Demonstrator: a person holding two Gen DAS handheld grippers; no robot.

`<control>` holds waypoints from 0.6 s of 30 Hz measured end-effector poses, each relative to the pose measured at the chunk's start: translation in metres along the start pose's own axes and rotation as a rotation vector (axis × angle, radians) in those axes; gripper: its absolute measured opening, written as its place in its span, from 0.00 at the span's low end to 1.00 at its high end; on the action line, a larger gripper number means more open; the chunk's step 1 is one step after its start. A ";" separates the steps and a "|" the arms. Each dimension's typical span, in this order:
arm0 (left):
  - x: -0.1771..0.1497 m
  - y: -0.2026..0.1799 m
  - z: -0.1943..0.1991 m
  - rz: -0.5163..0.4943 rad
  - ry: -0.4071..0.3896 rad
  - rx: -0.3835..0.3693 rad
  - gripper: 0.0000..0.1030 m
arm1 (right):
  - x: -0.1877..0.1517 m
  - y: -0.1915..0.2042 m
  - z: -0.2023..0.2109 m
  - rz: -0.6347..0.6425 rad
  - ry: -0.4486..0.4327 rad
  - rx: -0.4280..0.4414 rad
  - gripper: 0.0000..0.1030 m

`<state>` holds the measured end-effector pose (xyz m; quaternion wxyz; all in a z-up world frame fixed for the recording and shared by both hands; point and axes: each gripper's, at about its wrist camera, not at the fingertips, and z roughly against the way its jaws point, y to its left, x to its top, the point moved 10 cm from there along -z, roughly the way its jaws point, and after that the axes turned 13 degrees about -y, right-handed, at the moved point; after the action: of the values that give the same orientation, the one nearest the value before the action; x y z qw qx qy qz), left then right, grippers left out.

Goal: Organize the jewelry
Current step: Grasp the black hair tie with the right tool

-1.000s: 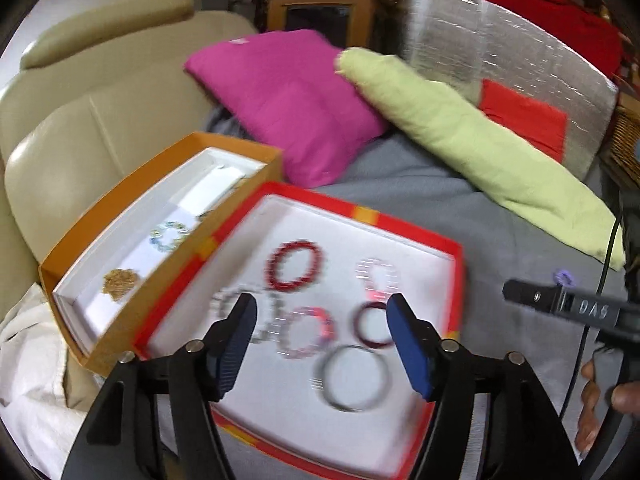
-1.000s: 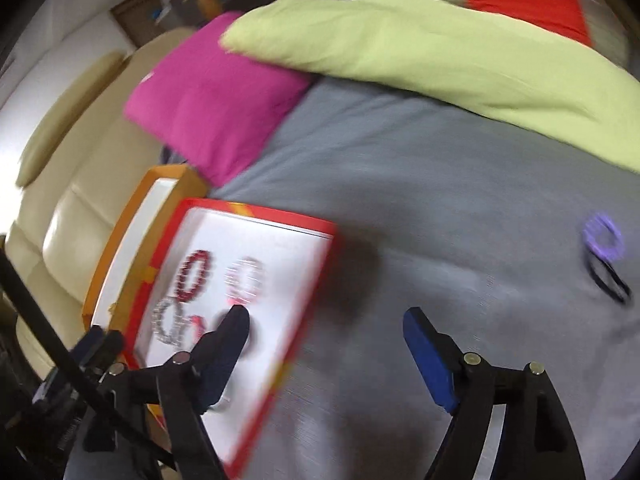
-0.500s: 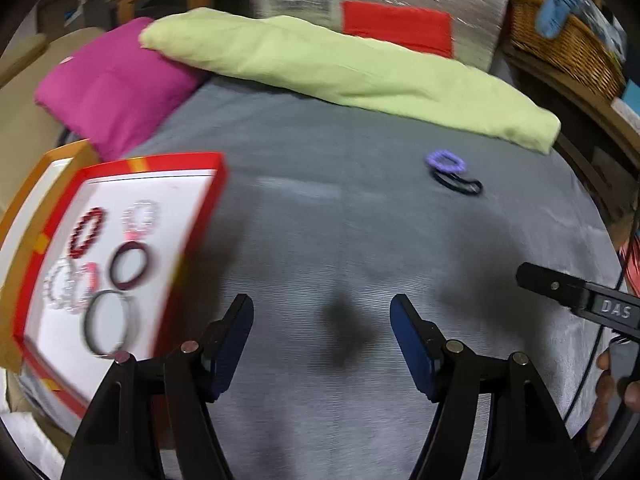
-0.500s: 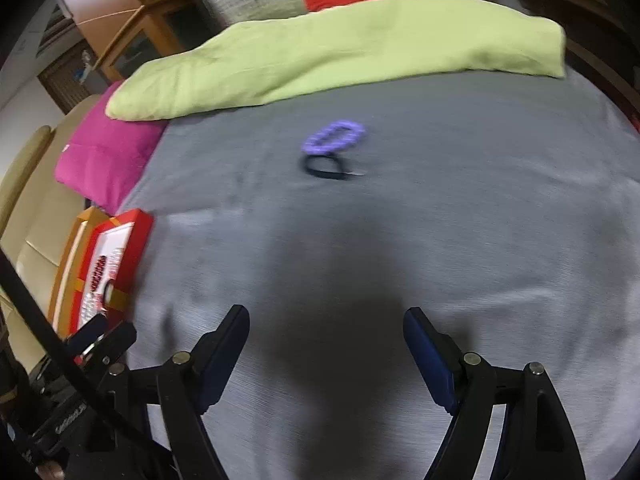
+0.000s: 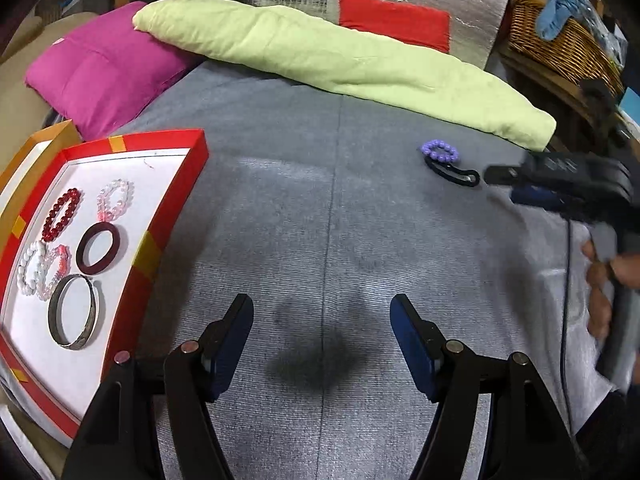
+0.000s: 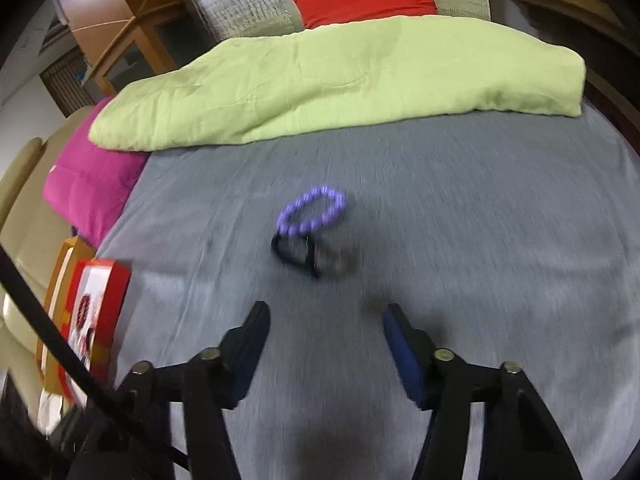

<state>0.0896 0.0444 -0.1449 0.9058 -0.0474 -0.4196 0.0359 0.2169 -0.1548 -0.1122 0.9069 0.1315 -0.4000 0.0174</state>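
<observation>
A purple bead bracelet [image 6: 312,211] lies on the grey bedcover, touching a black hair tie [image 6: 298,255] just in front of it. My right gripper [image 6: 325,318] hovers a little short of the pair, its jaws closing with nothing between them. The same bracelet [image 5: 439,151] and hair tie [image 5: 454,172] lie at the right in the left wrist view, by the right gripper's body [image 5: 568,184]. My left gripper [image 5: 322,312] stands open over bare cover. The red-rimmed tray [image 5: 176,200] at the left holds several bracelets and bangles.
An orange box [image 5: 44,136] sits behind the tray. A magenta cushion [image 5: 100,68] and a folded green blanket [image 5: 340,60] lie along the back. A wicker basket [image 5: 560,40] stands at the far right. A person's hand [image 5: 604,280] holds the right gripper.
Both grippers swung right, away from the tray, over the grey cover. The right one neared the purple bracelet and hair tie, and its jaws narrowed. The left one has barely moved lately.
</observation>
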 end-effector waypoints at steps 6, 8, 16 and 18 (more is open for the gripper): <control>0.001 0.000 0.000 -0.010 -0.010 0.007 0.69 | 0.005 -0.002 -0.045 -0.015 0.062 0.004 0.15; 0.003 0.000 0.000 -0.007 -0.016 0.003 0.69 | 0.003 -0.008 -0.039 -0.049 0.056 0.031 0.09; 0.023 -0.030 -0.025 -0.061 0.021 -0.038 0.69 | -0.026 -0.044 0.020 -0.125 -0.010 0.105 0.09; 0.039 -0.046 -0.039 -0.037 0.039 -0.064 0.69 | -0.030 -0.049 0.028 -0.145 -0.034 0.119 0.09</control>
<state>0.1460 0.0006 -0.1349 0.9124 -0.0690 -0.4035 0.0047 0.1830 -0.2075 -0.1268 0.8894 0.2140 -0.4031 -0.0270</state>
